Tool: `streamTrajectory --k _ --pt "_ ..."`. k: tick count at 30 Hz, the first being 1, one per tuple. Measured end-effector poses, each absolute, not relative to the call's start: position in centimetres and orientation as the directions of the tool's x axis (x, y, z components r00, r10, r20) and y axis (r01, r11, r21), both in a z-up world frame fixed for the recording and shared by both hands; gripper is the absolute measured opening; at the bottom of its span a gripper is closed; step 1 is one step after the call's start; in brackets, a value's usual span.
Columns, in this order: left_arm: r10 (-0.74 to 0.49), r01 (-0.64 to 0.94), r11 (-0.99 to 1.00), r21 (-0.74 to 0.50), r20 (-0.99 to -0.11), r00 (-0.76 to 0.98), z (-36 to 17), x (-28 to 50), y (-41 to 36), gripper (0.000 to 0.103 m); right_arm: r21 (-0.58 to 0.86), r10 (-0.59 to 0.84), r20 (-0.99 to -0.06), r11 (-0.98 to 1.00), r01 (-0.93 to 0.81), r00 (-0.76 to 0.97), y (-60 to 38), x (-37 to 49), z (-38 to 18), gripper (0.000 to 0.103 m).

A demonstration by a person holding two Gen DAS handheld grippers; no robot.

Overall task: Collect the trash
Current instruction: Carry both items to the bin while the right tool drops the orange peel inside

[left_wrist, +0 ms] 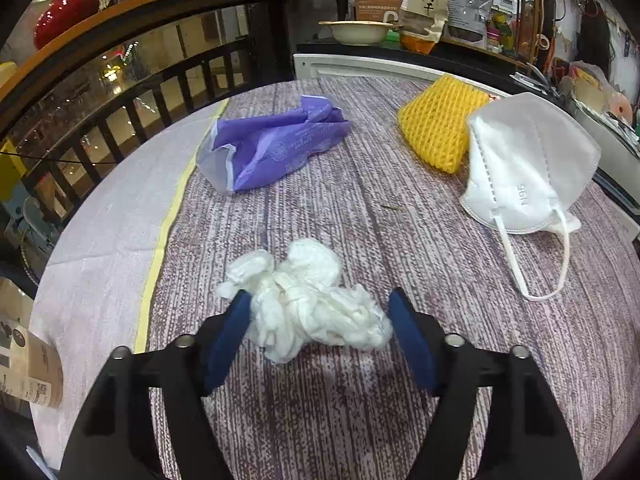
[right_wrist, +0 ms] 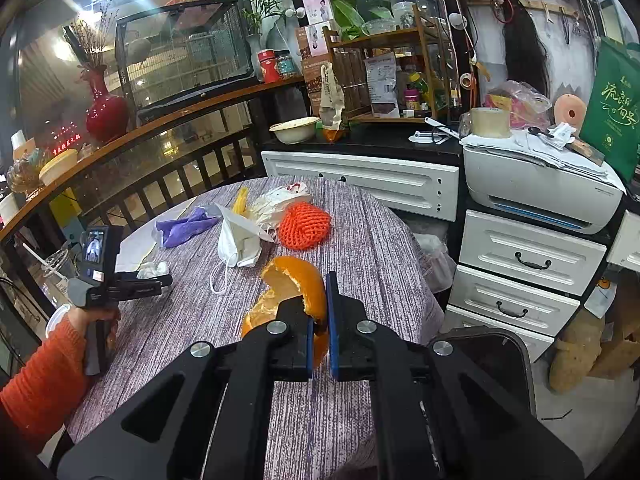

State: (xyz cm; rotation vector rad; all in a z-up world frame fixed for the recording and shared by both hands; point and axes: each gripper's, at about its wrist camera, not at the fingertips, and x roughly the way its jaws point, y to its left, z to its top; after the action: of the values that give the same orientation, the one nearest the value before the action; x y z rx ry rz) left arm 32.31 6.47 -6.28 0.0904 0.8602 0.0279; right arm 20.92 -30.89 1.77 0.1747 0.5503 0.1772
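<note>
Fingers [left_wrist: 236, 328] of our left gripper [left_wrist: 318, 322] are spread wide on either side of the tissue [left_wrist: 308, 300], which lies crumpled on the desk [left_wrist: 400, 240]; the left pad touches its edge, the right pad stands just clear. Our right gripper [right_wrist: 320, 320] pinches the peel [right_wrist: 298, 280] between near-closed fingers and holds it above the desk edge.

We judge two steps in hand at once: the peel is already picked and needs carrying off, while the tissue is bracketed but not yet gripped. Low at the right of the right view we see a dark bin [right_wrist: 492, 356] beside the desk, which looks like where the peel belongs.

Next, we would press the left fingers together on the tissue, keeping them low so the soft wad does not slip out, and swing the right gripper over the bin before letting go.

Still on the desk are the mask [left_wrist: 528, 164], the purple bag [left_wrist: 272, 144], the yellow net [left_wrist: 440, 128] and the red net [right_wrist: 304, 226], so much of the collecting remains.
</note>
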Motion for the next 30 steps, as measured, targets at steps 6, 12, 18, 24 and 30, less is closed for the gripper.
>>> streamTrajectory --k 6,12,18,24,30 --pt "-0.019 0.024 1.000 -0.003 -0.739 0.674 -5.0 31.0 6.7 0.033 0.215 0.168 -0.496 0.974 -0.067 0.852 -32.8 19.9 1.3 0.006" --pt "-0.185 0.172 0.981 -0.087 -0.671 0.718 -2.2 27.5 2.0 0.032 0.224 0.071 -0.505 0.973 0.051 0.860 -37.1 18.2 0.7 0.006" --pt "-0.392 0.393 0.909 -0.140 -0.609 0.690 0.1 23.9 -6.4 0.032 0.156 -0.076 -0.560 0.968 0.195 0.825 -41.1 16.8 -1.1 0.006" --pt "-0.566 0.566 0.794 -0.220 -0.606 0.559 -0.4 21.8 -15.6 0.032 0.083 -0.166 -0.692 0.948 0.306 0.702 -44.2 18.4 -7.1 0.009" --pt "-0.626 0.668 0.711 -0.220 -0.631 0.458 -1.8 20.6 -22.7 0.032 0.206 -0.115 -0.792 0.874 0.440 0.599 -47.8 17.4 -12.4 0.019"
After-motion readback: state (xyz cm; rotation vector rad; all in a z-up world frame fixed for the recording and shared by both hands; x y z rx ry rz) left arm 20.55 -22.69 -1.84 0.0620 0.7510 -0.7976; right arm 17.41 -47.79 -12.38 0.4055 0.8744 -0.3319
